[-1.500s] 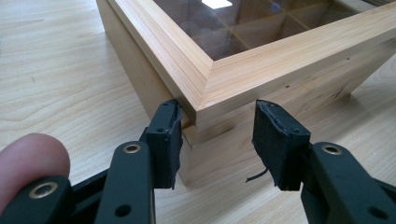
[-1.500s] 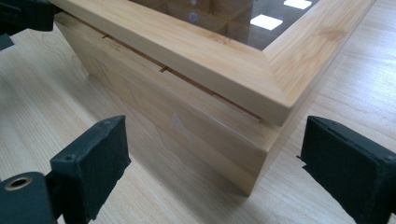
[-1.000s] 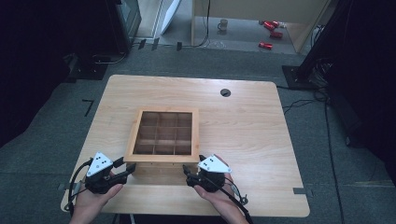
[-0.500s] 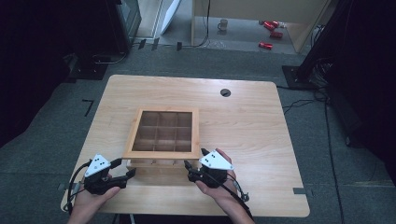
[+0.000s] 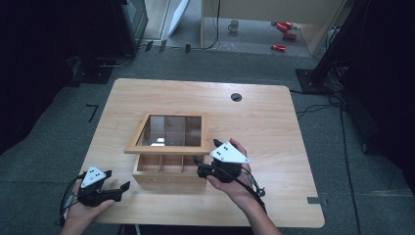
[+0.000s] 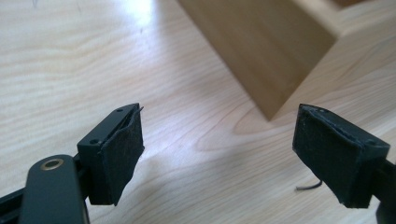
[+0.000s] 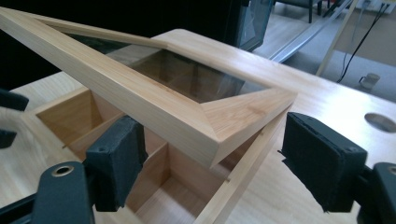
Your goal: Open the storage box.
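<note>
Lifting glass-paned lid (image 5: pixel 171 132) of compartment box (image 5: pixel 169 169) mid-table: right gripper (image 7: pixel 210 158) jaws just widened, straddling lid corner w/o pinching — lid could drop shut. Left gripper (image 5: pixel 120 188) released, empty, near box's front-left corner.

Wooden box (image 5: pixel 169 169) — glass-paned lid (image 5: pixel 169 133) tilted part-open.

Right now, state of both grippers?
Left gripper: open, jaws just opening, nothing between them.
Right gripper: open, jaws just opening, lid corner between them, apparently not clamped.
</note>
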`<state>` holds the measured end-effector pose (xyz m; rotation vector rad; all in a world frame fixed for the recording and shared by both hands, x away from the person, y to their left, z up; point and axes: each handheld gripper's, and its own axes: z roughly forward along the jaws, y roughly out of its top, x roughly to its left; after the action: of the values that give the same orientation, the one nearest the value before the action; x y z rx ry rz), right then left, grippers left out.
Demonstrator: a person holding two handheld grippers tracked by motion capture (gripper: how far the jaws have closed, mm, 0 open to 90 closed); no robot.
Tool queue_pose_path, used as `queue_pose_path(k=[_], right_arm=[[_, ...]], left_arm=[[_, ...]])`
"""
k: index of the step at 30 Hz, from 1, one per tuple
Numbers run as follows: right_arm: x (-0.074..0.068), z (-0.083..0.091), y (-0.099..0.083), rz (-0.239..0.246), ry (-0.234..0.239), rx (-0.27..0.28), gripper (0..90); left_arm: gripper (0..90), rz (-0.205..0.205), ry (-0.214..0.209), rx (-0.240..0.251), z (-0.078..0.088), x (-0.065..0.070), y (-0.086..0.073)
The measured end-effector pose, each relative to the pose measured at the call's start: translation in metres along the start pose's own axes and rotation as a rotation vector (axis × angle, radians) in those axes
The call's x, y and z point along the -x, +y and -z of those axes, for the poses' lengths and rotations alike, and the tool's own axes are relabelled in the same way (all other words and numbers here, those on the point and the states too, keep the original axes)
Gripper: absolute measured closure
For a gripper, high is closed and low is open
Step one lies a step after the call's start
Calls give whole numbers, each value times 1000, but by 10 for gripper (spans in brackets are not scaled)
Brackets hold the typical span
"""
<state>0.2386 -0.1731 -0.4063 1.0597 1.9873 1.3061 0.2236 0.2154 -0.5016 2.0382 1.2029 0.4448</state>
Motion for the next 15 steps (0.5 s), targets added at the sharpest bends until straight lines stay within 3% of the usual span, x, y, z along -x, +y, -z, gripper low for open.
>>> queue_pose_path(k=[5, 9, 15], right_arm=[[5, -4, 10, 23, -9, 12, 218], [10, -10, 16, 36, -7, 25, 210], [22, -19, 24, 47, 33, 58, 212]], left_arm=[[167, -20, 46, -64, -11, 1, -5], [161, -28, 80, -46, -14, 3, -6], [157, -20, 88, -27, -16, 2, -7]])
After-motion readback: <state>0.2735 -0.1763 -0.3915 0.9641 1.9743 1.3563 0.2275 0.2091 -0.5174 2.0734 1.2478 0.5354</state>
